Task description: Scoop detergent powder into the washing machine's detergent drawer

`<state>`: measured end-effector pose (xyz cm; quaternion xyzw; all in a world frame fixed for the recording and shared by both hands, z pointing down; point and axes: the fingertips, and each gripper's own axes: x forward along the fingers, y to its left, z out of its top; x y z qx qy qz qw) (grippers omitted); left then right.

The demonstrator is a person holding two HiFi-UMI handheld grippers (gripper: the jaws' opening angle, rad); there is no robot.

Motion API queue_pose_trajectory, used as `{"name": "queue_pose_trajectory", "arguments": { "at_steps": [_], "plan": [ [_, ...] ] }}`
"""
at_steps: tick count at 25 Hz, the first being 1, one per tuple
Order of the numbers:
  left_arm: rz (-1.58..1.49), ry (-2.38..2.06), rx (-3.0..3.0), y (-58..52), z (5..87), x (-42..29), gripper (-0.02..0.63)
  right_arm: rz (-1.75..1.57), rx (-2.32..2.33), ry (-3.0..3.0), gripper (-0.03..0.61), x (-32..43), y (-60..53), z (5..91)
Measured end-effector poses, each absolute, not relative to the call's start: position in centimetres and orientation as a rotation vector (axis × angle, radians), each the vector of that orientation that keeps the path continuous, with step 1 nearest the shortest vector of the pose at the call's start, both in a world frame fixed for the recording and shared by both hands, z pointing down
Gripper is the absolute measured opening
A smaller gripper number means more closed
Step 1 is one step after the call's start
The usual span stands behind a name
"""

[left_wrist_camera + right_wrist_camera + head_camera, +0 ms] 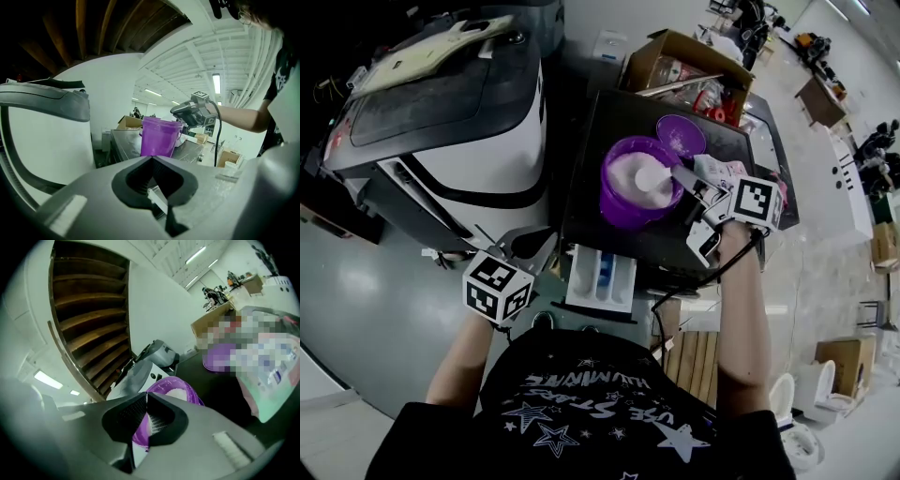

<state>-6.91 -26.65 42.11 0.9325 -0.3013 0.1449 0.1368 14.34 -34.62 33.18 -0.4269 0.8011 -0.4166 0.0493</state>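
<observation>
**Loaded scoop over the tub, drawer waiting open**

The right hand-held gripper (pixel 686 183) is clamping the handle of a white scoop (pixel 652 178), with its jaws pressed together on it. The scoop's bowl is sitting over the mouth of the purple tub (pixel 614 214) and appears to be filled from the white powder (pixel 626 187) inside. The right gripper view is looking along the closed jaws onto that tub's rim.

The left hand-held gripper (pixel 534 248) is hanging lower, beside a white appliance (pixel 478 159). Its jaws are together and appear to be gripping nothing, and they are pointing across toward the tub.

The tub is standing on a dark surface (pixel 586 202), with its purple lid (pixel 681 134) lying just behind it. A pink-and-green pouch (pixel 722 172) is lying beside the right hand-held gripper.

Below the near edge of that surface, the detergent drawer (pixel 602 278) is jutting out toward the person. It is pulled open, white with a blue insert, and lying between the two grippers and apart from the tub. Whether it is holding any powder yet cannot be made out.

The scooping step looks to be in hand, with the carry not yet begun. The next move likely calls for:
- lifting the bowl clear of the rim
- keeping it level while bringing it down over a drawer compartment
- rolling the wrist to tip it out
</observation>
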Motion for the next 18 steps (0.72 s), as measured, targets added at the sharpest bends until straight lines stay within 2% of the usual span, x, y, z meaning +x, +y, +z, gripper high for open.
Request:
{"name": "queue_pose_trajectory", "arguments": {
  "at_steps": [8, 18],
  "plan": [
    [0.472, -0.922, 2.667, -24.2, 42.6, -6.0, 0.0, -1.329, -1.134, 2.141, 0.034, 14.6, -32.2, 33.9],
    [0.493, -1.025, 2.601, -20.5, 43.8, -4.8, 0.0, -1.308, -0.991, 2.074, 0.034, 14.3, -30.3, 33.4]
  ]
}}
